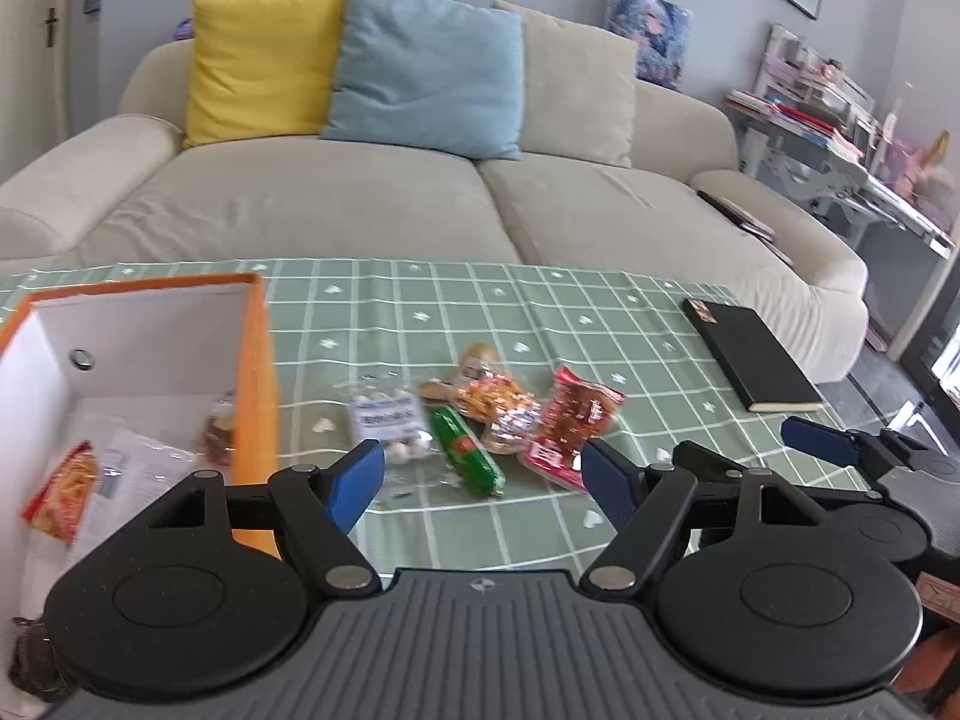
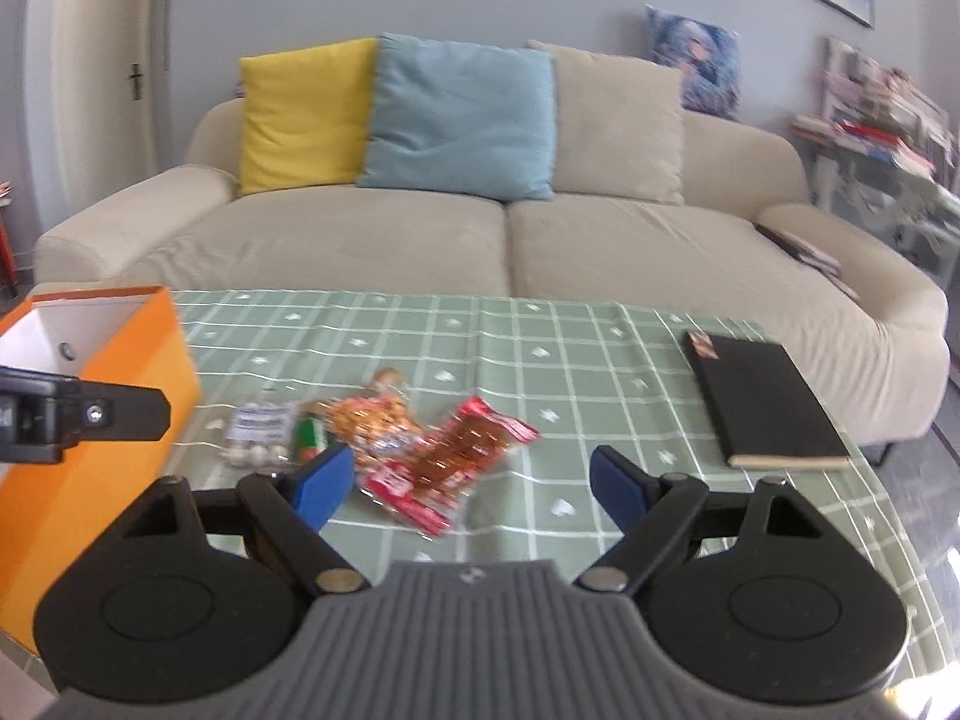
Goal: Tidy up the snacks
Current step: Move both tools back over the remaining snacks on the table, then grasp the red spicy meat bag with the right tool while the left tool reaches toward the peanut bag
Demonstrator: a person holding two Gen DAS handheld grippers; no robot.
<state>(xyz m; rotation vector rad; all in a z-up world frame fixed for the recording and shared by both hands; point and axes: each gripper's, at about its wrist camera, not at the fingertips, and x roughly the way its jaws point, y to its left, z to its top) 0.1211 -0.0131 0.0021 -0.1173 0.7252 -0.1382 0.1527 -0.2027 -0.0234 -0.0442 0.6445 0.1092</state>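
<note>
Several snack packets lie in a cluster on the green checked tablecloth (image 1: 540, 312): a red packet (image 1: 570, 426) (image 2: 450, 468), a green packet (image 1: 465, 450), a clear bag with a white label (image 1: 387, 420) (image 2: 258, 429), and an orange-gold bag (image 1: 492, 396) (image 2: 372, 414). An orange box (image 1: 258, 384) (image 2: 138, 354) with a white inside stands at the left and holds a few packets (image 1: 63, 498). My left gripper (image 1: 483, 480) is open above the table, just in front of the cluster. My right gripper (image 2: 471, 480) is open, hovering near the red packet.
A black notebook (image 1: 750, 354) (image 2: 762, 402) lies at the right of the table. A beige sofa (image 1: 360, 198) with yellow, blue and beige cushions stands behind the table. A cluttered desk (image 1: 840, 138) is at the far right.
</note>
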